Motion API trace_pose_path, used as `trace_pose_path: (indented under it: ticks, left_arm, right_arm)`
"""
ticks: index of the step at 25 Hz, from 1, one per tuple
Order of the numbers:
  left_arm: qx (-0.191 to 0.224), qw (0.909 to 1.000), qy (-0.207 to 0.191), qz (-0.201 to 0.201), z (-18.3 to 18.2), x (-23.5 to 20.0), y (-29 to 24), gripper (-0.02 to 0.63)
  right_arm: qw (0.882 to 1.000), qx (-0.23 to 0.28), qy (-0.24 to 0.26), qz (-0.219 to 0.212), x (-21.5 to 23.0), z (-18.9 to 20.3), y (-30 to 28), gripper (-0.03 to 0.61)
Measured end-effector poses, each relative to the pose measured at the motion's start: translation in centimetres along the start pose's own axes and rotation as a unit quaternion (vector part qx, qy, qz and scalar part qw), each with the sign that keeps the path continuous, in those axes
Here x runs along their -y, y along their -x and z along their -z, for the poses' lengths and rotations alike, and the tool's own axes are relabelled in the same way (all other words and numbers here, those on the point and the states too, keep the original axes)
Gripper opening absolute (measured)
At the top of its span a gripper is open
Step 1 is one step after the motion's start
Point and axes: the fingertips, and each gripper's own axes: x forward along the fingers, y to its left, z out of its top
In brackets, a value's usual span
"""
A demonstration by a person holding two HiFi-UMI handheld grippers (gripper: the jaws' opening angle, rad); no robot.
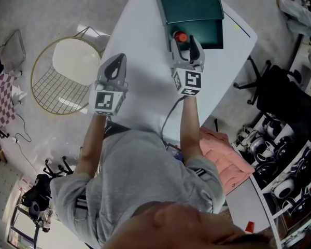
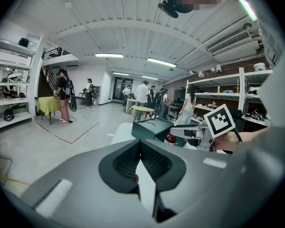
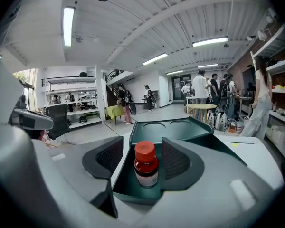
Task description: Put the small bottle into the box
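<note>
Small bottle (image 3: pixel 146 165) upright in box (image 3: pixel 176 127), between parted right tongs (image 3: pixel 141 157)

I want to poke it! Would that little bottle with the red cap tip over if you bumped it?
Probably, yes: the small bottle stands upright, taller than wide, so a bump near its red cap could topple it. It looks like glass, so likely hard and maybe breakable. Being round, it might roll inside the box.

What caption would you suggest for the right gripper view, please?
The right gripper, fingers open, straddles the small bottle standing upright inside the green box.
</note>
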Motion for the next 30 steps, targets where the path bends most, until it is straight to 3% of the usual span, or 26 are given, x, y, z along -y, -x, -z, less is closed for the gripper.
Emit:
trace_pose_path:
  ticks: [14, 30]
  left_arm:
    - [0.014, 0.9997, -0.013, 0.018, -1.1, 1.2, 1.9, 0.011]
    - [0.074, 0.9926, -0.053, 0.081, -6.2, 6.2, 3.5, 0.011]
  right_arm:
    - [0.999, 0.033, 0.011, 0.019, -1.2, -3.0, 3.6, 0.224]
    - [0.996, 0.072, 0.003, 0.061, -2.7, -5.4, 11.7, 0.153]
